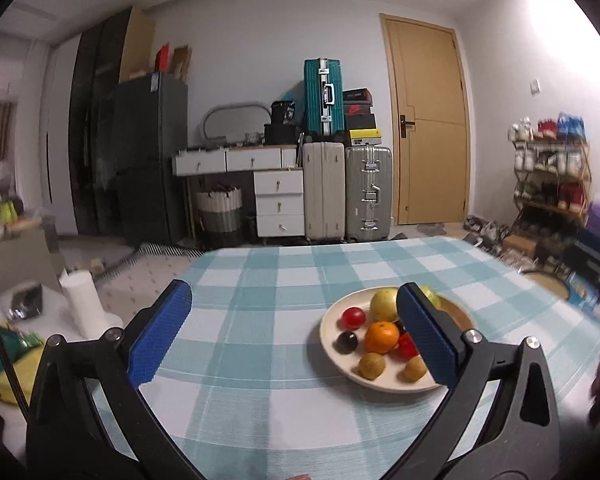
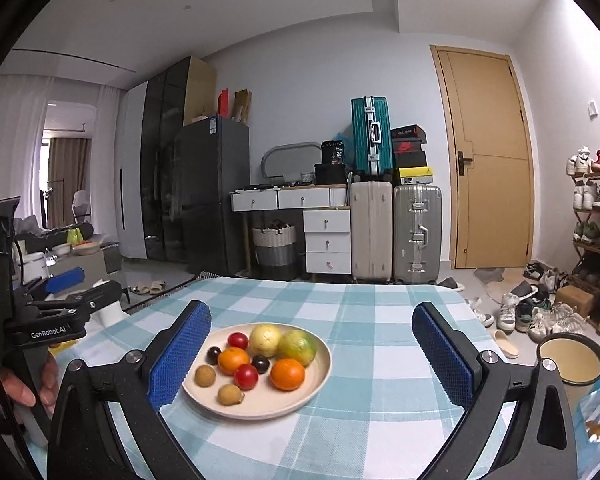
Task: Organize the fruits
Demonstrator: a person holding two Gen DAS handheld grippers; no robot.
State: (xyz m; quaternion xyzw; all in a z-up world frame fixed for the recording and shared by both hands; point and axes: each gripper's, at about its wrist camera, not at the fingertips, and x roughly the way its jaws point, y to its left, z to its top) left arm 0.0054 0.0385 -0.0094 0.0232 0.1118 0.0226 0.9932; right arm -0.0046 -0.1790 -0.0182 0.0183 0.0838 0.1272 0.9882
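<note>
Blue-padded fingers of the right gripper (image 2: pixel 312 354) stand spread, empty, as do the left gripper's (image 1: pixel 296 334). Fruit sits heaped on the cream plate (image 2: pixel 320 376) at twelve o'clock. Best to approach an edge piece, like the orange (image 2: pixel 287 374), squeezing gently.

My left gripper (image 1: pixel 296 334) hovers with its blue-padded jaws spread wide, gripping nothing. My right gripper (image 2: pixel 314 354) hangs likewise, jaws wide apart. At the far left of the right wrist view, my left hand (image 2: pixel 18 384) clasps the left gripper's handle.
</note>
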